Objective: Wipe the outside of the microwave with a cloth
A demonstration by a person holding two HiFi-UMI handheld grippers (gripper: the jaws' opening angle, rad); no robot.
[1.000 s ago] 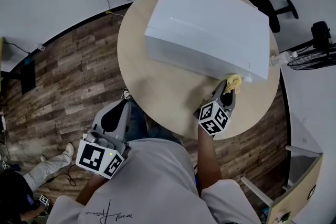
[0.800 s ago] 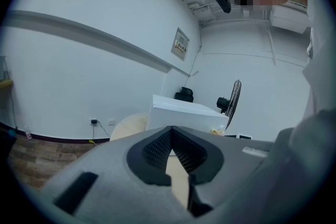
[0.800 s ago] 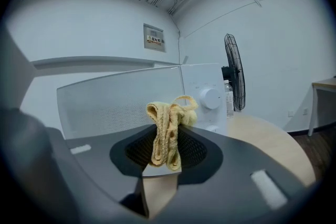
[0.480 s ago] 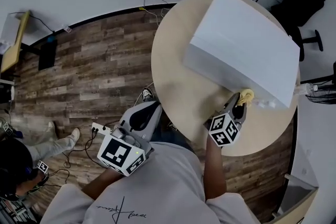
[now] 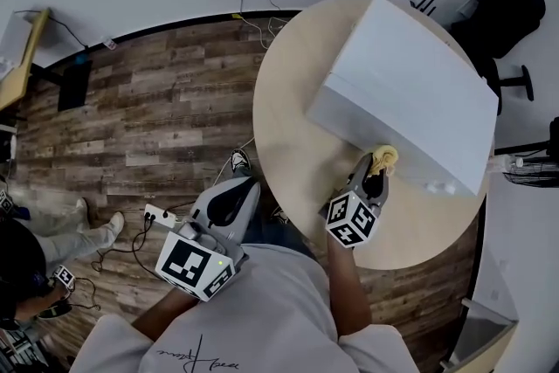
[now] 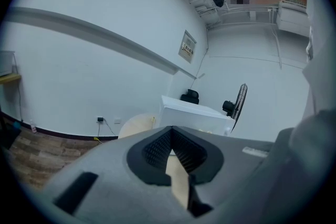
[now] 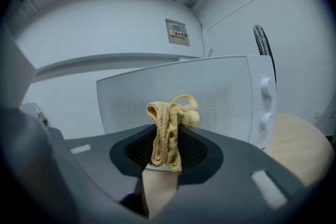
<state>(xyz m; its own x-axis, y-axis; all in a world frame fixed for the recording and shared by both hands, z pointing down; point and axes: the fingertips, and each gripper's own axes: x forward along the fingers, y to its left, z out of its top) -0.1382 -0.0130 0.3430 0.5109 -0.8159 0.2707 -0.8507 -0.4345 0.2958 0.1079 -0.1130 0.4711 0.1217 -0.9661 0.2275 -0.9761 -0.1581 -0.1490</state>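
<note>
Right gripper [image 7: 166, 150]: fingers clenched on a yellow cloth [image 7: 169, 123]. The cloth is folded into a narrow bunch, and only a short tuft stands clear of the tips. The tuft sits at the door of the white microwave [image 7: 210, 94], low on the front face and left of the control knobs [image 7: 266, 86]. Actual contact with the door cannot be confirmed.

Left gripper [image 6: 171, 150]: fingers pressed together on nothing. It is held off the round surface [image 5: 297, 131], over the wooden floor [image 5: 148, 100].

Assessment: the step in hand is wiping the front panel. Recommendations:
- Press the tuft squarely against the door so that fabric, not the hard tips, meets it.
- Use overlapping strokes, since the pad is narrow.
- Apply light pressure, as the microwave may slide; the idle left gripper could steady it.
- The top and sides look yet to be covered.
</note>
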